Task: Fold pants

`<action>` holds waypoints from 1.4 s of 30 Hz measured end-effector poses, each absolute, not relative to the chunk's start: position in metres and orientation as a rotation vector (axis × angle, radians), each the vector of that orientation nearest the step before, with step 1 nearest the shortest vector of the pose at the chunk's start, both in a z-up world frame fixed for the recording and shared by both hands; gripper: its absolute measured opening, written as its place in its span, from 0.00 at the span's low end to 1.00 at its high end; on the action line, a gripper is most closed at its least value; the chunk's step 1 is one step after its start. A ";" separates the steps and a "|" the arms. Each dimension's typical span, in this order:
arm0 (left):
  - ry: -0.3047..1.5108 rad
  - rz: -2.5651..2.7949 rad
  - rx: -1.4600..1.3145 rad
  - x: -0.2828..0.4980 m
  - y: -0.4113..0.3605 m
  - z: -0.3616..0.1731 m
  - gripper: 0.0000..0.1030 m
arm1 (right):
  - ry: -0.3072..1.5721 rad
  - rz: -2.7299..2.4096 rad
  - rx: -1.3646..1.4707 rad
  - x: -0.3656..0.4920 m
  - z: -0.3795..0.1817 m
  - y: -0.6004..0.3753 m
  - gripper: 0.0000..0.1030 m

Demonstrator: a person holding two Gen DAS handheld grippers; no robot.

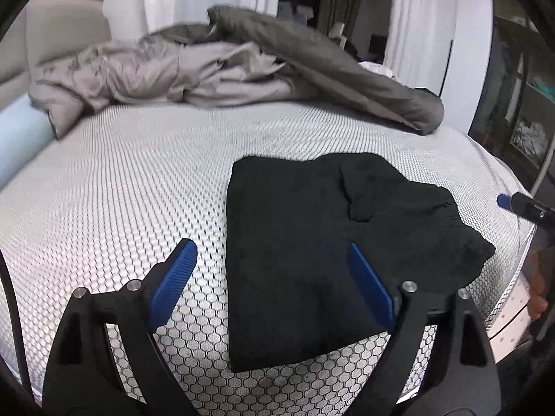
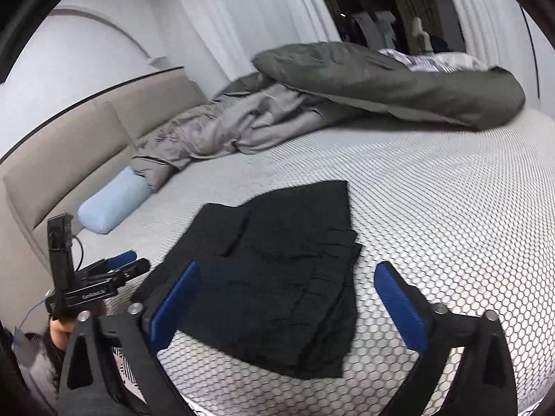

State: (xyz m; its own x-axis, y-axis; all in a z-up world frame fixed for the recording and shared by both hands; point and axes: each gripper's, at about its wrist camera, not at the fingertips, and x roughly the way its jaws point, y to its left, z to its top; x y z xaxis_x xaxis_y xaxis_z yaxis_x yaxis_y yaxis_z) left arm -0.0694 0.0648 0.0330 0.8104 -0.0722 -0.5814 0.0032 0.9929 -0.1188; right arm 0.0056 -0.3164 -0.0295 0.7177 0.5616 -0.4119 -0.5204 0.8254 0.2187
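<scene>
left wrist view: the left claw stood wide, its blue pads apart and gripping nothing. one pad hung over the bare bed, the other over the near part of the pants. the pants, black, lay folded into a compact stack on the bed's honeycomb-patterned cover, right of centre, with one straight edge to the left and a ragged edge to the right. behind them a grey duvet lay bunched across the far side of the bed. at the right edge the tip of the right claw showed, well clear of the pants, with part of a hand below it. no writing could be read in this view.

right wrist view: the right claw was wide too, with nothing between its pads; the pants lay flat beneath and between them, layered edges stacked at the right side. the left claw appeared at the lower left, beside the pants. its body bore small white lettering, too blurred to read for certain. a pale blue pillow sat by the beige headboard, the duvet beyond.
</scene>
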 end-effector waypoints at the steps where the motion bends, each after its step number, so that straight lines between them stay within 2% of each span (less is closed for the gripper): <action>1: 0.612 -0.035 -0.093 -0.072 0.061 0.035 0.94 | 0.469 0.600 0.075 0.001 -0.029 -0.314 1.00; 3: 0.591 -0.023 -0.084 -0.078 0.056 0.038 0.99 | 0.456 0.587 0.055 -0.005 -0.029 -0.310 1.00; 42: 0.572 -0.067 -0.079 -0.069 0.041 0.033 0.99 | 0.430 0.558 0.010 -0.016 -0.047 -0.283 1.00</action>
State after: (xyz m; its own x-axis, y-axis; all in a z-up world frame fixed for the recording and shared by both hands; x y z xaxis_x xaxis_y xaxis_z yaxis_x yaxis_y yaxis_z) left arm -0.0690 0.0409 0.0331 0.8389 -0.0858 -0.5375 0.0417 0.9947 -0.0937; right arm -0.0164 -0.2833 -0.0472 0.7619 0.5154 -0.3924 -0.5111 0.8504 0.1245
